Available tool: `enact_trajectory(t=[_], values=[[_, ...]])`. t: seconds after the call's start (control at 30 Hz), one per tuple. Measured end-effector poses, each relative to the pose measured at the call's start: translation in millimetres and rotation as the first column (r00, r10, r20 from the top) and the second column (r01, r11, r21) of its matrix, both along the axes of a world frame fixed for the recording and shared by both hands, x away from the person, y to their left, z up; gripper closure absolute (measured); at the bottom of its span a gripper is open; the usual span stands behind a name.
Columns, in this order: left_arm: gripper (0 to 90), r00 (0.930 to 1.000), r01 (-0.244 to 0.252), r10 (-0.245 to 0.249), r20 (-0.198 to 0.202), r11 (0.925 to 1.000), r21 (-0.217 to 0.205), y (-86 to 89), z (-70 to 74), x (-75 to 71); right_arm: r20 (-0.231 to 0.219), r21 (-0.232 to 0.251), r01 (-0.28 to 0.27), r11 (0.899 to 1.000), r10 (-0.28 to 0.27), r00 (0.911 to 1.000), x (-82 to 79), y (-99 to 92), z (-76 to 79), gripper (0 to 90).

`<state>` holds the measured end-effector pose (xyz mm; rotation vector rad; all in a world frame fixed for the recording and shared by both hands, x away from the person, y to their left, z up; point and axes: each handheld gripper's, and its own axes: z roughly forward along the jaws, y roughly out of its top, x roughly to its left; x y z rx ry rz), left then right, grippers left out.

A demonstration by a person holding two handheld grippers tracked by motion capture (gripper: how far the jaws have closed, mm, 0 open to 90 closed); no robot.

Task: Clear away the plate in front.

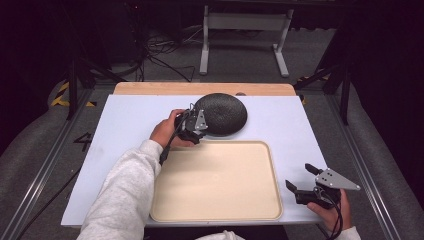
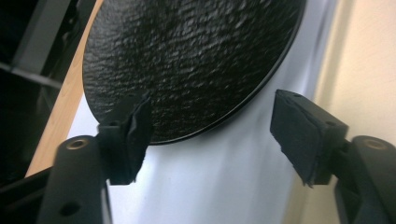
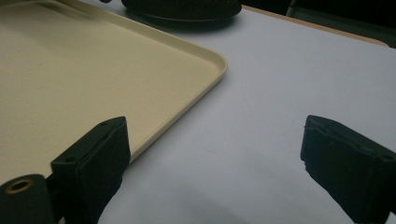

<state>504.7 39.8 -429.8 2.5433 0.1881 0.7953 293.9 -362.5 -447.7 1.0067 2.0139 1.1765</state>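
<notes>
Left gripper (image 1: 196, 121), jaws spread, apparently touching the black plate (image 1: 221, 113) at frame centre; right gripper (image 1: 303, 181), lower right, spread beside 1 cream tray (image 1: 215, 182).

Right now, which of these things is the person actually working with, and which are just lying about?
Likely in use:
- black plate, which the open left gripper reaches
- cream tray, probably where it goes

Standing by or lying about:
- right gripper, open
- cables on the floor
</notes>
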Motion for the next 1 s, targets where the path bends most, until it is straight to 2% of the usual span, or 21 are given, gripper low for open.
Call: enact_trajectory(t=[0.1, 0.17, 0.27, 0.3, 0.33, 0.37, 0.4, 0.5, 0.53, 0.6, 0.63, 0.67, 0.7, 0.73, 0.77, 0.8, 0.87, 0.9, 0.97, 1.0], values=[[36.7, 0.9997, 0.006, -0.007, 0.024, 0.9986, 0.053, -7.3, -8.1, 1.1, -0.005, 0.002, 0.004, 1.000, -0.004, 1.0000, 1.1, -0.5, -0.9, 9.1], [37.3, 0.9974, -0.001, -0.007, 0.071, 0.9937, 0.112, -12.7, -13.9, 1.7, -0.006, -0.001, 0.003, 1.000, -0.003, 1.0000, 1.5, -0.5, -1.0, 9.1], [40.8, 0.9920, -0.008, -0.011, 0.125, 0.9891, 0.147, -19.3, -15.4, 1.7, -0.008, -0.001, 0.002, 1.000, -0.002, 1.0000, 1.5, -0.1, -1.5, 9.1], [41.4, 0.9891, -0.011, -0.013, 0.147, 0.9866, 0.163, -22.2, -16.3, 1.2, -0.010, -0.002, 0.004, 1.000, -0.004, 0.9999, 1.6, -0.2, -1.6, 9.1], [42.2, 0.9839, -0.014, -0.021, 0.178, 0.9808, 0.194, -26.4, -17.5, 0.6, -0.012, -0.003, 0.005, 1.000, -0.006, 0.9999, 1.7, -0.4, -1.8, 9.1], [42.3, 0.9803, -0.015, -0.026, 0.196, 0.9783, 0.207, -28.8, -18.7, -0.1, -0.012, -0.004, 0.007, 1.000, -0.007, 0.9999, 1.9, -0.6, -1.8, 9.1], [42.1, 0.9758, -0.013, -0.038, 0.216, 0.9726, 0.232, -32.4, -19.2, -1.0, -0.012, -0.003, 0.007, 1.000, -0.007, 0.9999, 1.9, -0.7, -1.8, 9.1], [42.3, 0.9707, -0.011, -0.050, 0.235, 0.9681, 0.250, -36.6, -20.3, -1.9, -0.010, -0.002, 0.003, 1.000, -0.003, 0.9999, 1.9, -0.9, -2.0, 9.1], [42.9, 0.9710, -0.011, -0.051, 0.233, 0.9667, 0.256, -37.4, -21.0, -2.3, -0.011, -0.001, 0.003, 1.000, -0.003, 0.9999, 1.8, -0.8, -2.0, 9.1], [48.3, 0.9681, -0.001, -0.069, 0.241, 0.9604, 0.279, -40.2, -22.4, -3.1, -0.012, -0.004, 0.000, 1.000, 0.000, 0.9999, 1.7, -0.4, -1.9, 9.1], [53.3, 0.9685, 0.002, -0.075, 0.237, 0.9567, 0.291, -41.9, -23.8, -4.3, -0.011, -0.003, -0.001, 1.000, 0.001, 0.9999, 1.8, -0.1, -1.9, 9.1], [59.4, 0.9685, 0.002, -0.075, 0.237, 0.9567, 0.291, -41.9, -23.8, -4.3, -0.011, -0.003, -0.001, 1.000, 0.001, 0.9999, 1.7, 0.2, -1.9, 9.1], [66.6, 0.9670, 0.010, -0.087, 0.239, 0.9523, 0.305, -44.1, -26.4, -5.2, -0.009, -0.005, -0.003, 1.000, 0.003, 1.0000, 1.5, 0.6, -1.8, 9.1], [66.6, 0.9657, 0.014, -0.096, 0.241, 0.9480, 0.318, -45.7, -28.4, -6.1, -0.009, -0.005, -0.003, 1.000, 0.003, 1.0000, 1.5, 0.6, -1.8, 9.1], [71.0, 0.9566, 0.016, -0.109, 0.270, 0.9457, 0.325, -47.1, -30.7, -6.4, -0.007, -0.007, -0.004, 1.000, 0.004, 1.0000, 1.2, 0.8, -1.6, 9.1], [72.0, 0.9542, 0.012, -0.112, 0.277, 0.9411, 0.338, -48.2, -31.5, -6.9, -0.005, -0.007, -0.004, 1.000, 0.004, 1.0000, 0.9, 0.8, -1.5, 9.1], [74.1, 0.9400, -0.001, -0.115, 0.321, 0.9404, 0.340, -50.0, -34.2, -7.8, -0.005, -0.008, -0.003, 1.000, 0.003, 1.0000, 0.8, 0.4, -1.5, 9.1], [75.6, 0.9353, -0.004, -0.115, 0.335, 0.9422, 0.335, -50.5, -33.6, -8.3, -0.007, -0.008, -0.001, 1.000, 0.001, 1.0000, 0.8, 0.1, -1.5, 9.1], [77.6, 0.9296, -0.018, -0.095, 0.356, 0.9533, 0.302, -49.5, -30.9, -9.5, 0.000, -0.004, 0.004, 1.000, -0.004, 1.0000, 0.3, -0.6, -1.3, 9.1], [79.1, 0.9224, -0.019, -0.089, 0.376, 0.9612, 0.275, -47.6, -27.7, -9.4, 0.002, -0.002, 0.005, 1.000, -0.005, 1.0000, -0.2, -0.9, -1.0, 9.1]])
